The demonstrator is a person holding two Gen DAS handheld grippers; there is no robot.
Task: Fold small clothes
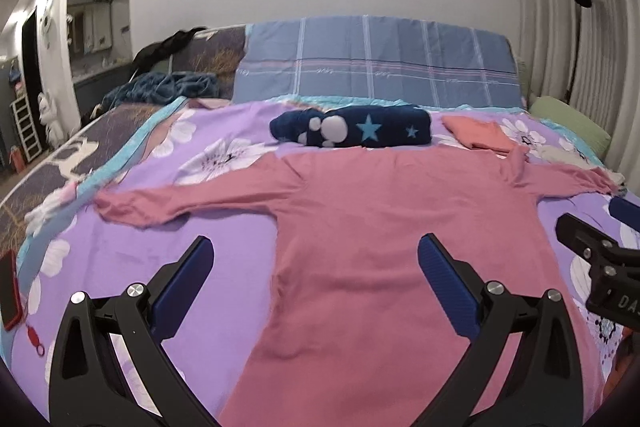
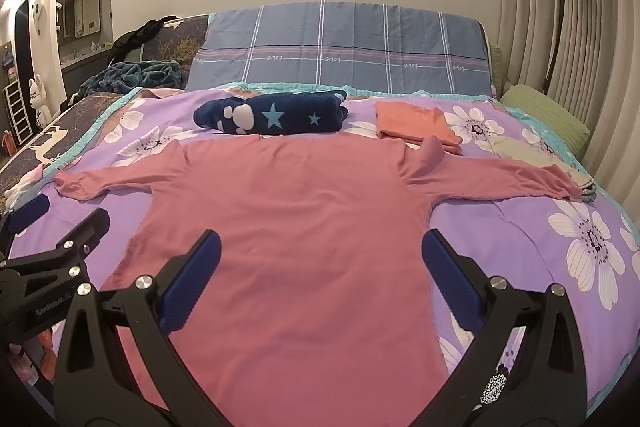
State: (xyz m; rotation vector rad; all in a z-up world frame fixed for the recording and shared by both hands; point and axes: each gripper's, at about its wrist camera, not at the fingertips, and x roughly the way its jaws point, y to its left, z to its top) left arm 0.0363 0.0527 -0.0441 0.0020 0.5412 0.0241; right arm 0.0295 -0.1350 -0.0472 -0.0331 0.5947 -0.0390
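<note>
Looking at a pink long-sleeve top (image 1: 384, 227) spread flat on the bed (image 1: 132, 251), hem toward the grippers, neck end at the far side, so the body's long axis runs straight away from both cameras and the sleeves stick out sideways across it. Left gripper (image 1: 314, 259) hovers above the top's left edge, jaws spread wide and empty; the left sleeve (image 1: 192, 201) lies ahead and off to its left. Right gripper (image 2: 320, 255) hovers above the right half of the body, also spread wide with nothing between the jaws; the right sleeve (image 2: 492, 179) lies ahead-right of it. Each arm is clearly nearer its own sleeve, so I'd judge a mirrored sleeve-in fold as the likely next move, each side reaching forward and outward. Small raised bump of fabric (image 2: 432, 151) at the right shoulder, may need flattening. Beyond the neck end: a folded navy star-print item (image 2: 276, 117) touching or just past the top's far edge, and a folded orange garment (image 2: 416, 125) to its right. Writing: the blue plaid cover (image 2: 340, 43) at the headboard repeats "love", upside down; the left gripper body in the right view reads roughly "GenRobot.AI", small; the right gripper body in the left view shows "DA" cut off at the frame edge.
</note>
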